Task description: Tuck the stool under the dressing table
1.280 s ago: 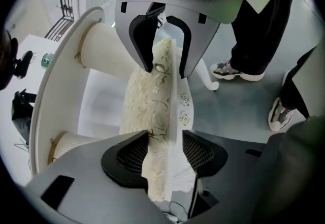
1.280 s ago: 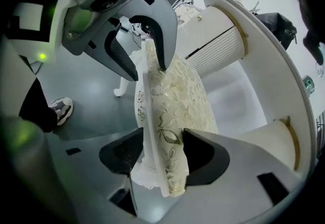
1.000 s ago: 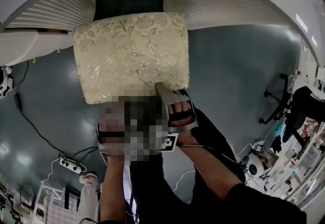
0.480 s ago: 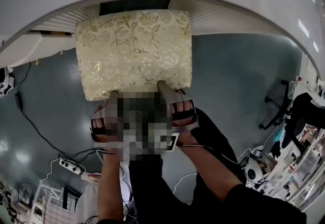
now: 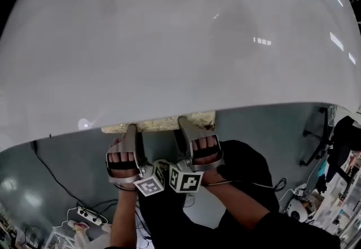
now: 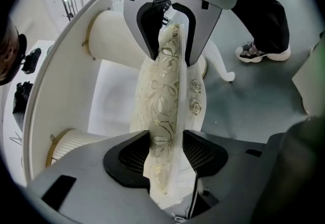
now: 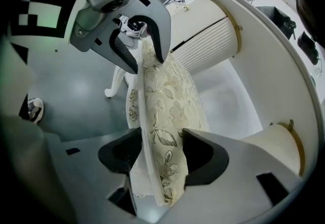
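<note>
Now right claw and just-tightened left claw pinch the stool.

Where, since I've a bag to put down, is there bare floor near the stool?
The grey floor between the dressing table and the chair base on the right is bare. Left of the stool, floor is free up to the black cable. Lower right is cluttered; a power strip takes lower left.

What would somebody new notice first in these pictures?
The white dressing table top fills most of the head view, hiding nearly all of the gold-patterned stool at its front edge. The left tool, whose jaws have just been closing, and the right tool both pinch its cushion edge.
</note>
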### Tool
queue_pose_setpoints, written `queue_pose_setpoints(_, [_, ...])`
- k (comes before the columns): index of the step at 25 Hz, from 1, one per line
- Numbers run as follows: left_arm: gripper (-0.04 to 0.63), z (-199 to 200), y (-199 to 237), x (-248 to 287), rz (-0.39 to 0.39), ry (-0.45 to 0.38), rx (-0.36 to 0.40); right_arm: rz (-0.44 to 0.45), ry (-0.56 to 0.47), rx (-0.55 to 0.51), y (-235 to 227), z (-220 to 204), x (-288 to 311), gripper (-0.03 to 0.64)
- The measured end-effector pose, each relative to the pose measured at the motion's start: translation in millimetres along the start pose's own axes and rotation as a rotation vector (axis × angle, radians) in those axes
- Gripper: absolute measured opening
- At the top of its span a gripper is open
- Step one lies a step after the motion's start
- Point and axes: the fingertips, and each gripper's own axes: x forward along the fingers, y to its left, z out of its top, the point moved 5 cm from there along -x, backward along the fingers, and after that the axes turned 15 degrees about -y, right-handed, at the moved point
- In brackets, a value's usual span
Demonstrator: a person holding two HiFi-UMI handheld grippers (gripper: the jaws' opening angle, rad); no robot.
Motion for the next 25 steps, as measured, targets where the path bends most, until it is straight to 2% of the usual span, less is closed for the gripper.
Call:
queue_pose_setpoints(4, [0.213,0.7,2.6,0.0,-0.044,-0.015,-0.018,0.041,-0.023,-0.013,0.3,-1.8,-1.0,0.229])
queue_pose_setpoints(9, [0.213,-0.1,2.4,-1.4,-0.072,-0.018,-0.02,0.016,-0.036,-0.011,3.2,-1.2,-1.8,0.229])
queue_pose_setpoints(12, [0.213,-2.7,4.6,-0.4,-0.058,-0.021,0.006,-0.006,-0.023,-0.004,4.8,0.2,-0.4,0.229])
queue_pose_setpoints(15, [0.213,-2.2,6.3,3.7,-0.09,-0.004,0.001,0.0,0.007,0.0,0.1,-0.9,2.6,0.229])
queue_pose_setpoints(19, [0.213,-9.2,7.0,1.8,-0.093,-0.004,0.01,0.014,0.038,0.003,4.7,6.1,8.1,0.229])
queue_pose_setpoints(25, [0.213,-8.8,-2.6,2.0,-0.141,-0.013,-0.022,0.006,0.046,0.004,1.0,6.4,8.4,0.229])
